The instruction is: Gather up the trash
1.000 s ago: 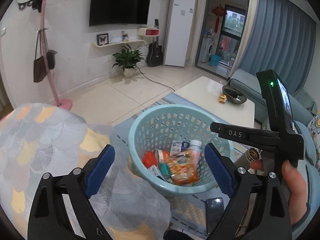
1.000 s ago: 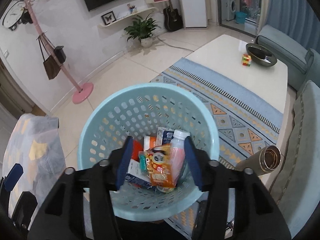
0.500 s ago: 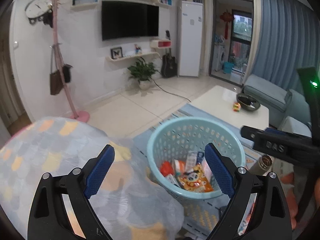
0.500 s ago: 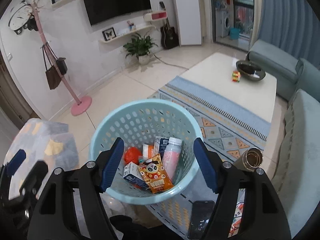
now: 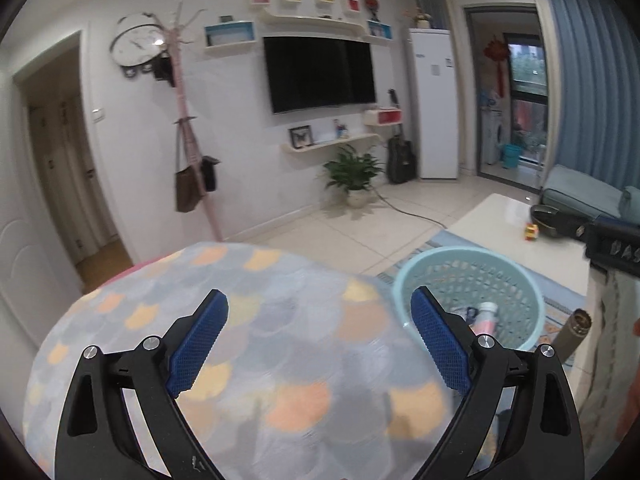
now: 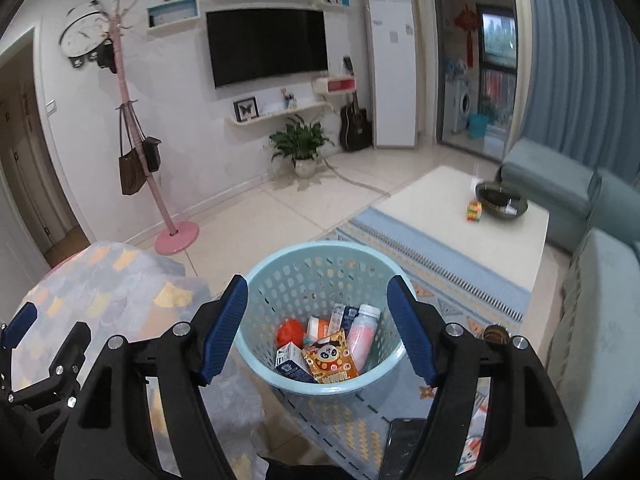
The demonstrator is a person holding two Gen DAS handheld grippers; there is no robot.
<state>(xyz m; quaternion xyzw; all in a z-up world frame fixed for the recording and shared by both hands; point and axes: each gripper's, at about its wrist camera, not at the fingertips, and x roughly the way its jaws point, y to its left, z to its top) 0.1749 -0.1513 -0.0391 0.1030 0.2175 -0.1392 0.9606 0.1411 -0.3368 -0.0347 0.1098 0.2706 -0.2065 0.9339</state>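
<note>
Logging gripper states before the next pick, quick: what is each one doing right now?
Left gripper: open, holding nothing, above the patterned cover.
Right gripper: open, holding nothing, above the trash basket.

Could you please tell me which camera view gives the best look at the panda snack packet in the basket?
The right wrist view: it looks down into the light blue basket, so the panda snack packet shows fully. In the left wrist view, the basket wall and a gripper finger hide it.
</note>
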